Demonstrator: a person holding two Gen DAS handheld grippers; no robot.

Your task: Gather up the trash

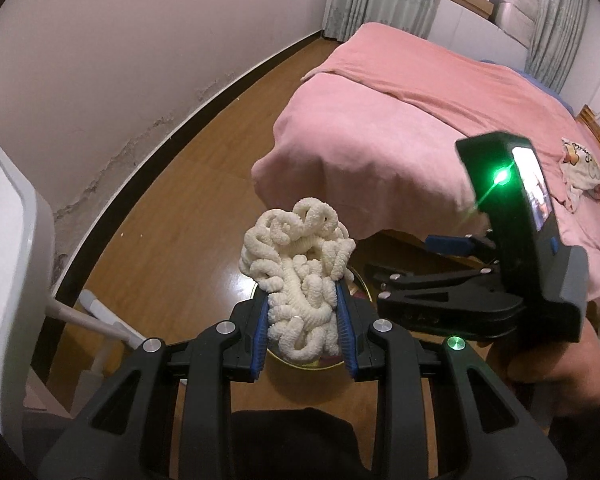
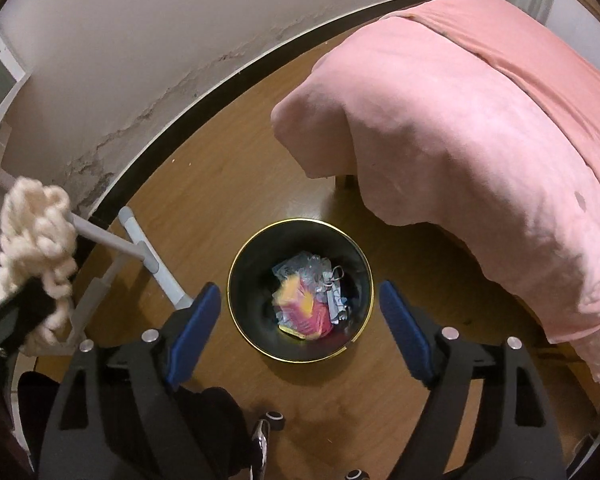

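Below your two grippers sits one black, gold-rimmed trash bin (image 2: 300,236) on the wooden floor (image 2: 220,184), with crumpled pink, yellow and clear wrappers (image 2: 306,300) inside. Your left gripper (image 1: 305,320) has its jaws clamped on one cream tangle of chunky yarn (image 1: 300,272), held above the bin. Your right gripper (image 2: 300,328) hangs with jaws apart and empty. One pink-covered bed (image 2: 480,120) crowds the right, white metal legs (image 2: 140,248) the left.

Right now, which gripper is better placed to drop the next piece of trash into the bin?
Left. The left gripper is clamped on the white curly bundle just above the bin. The right gripper is open and empty over it.
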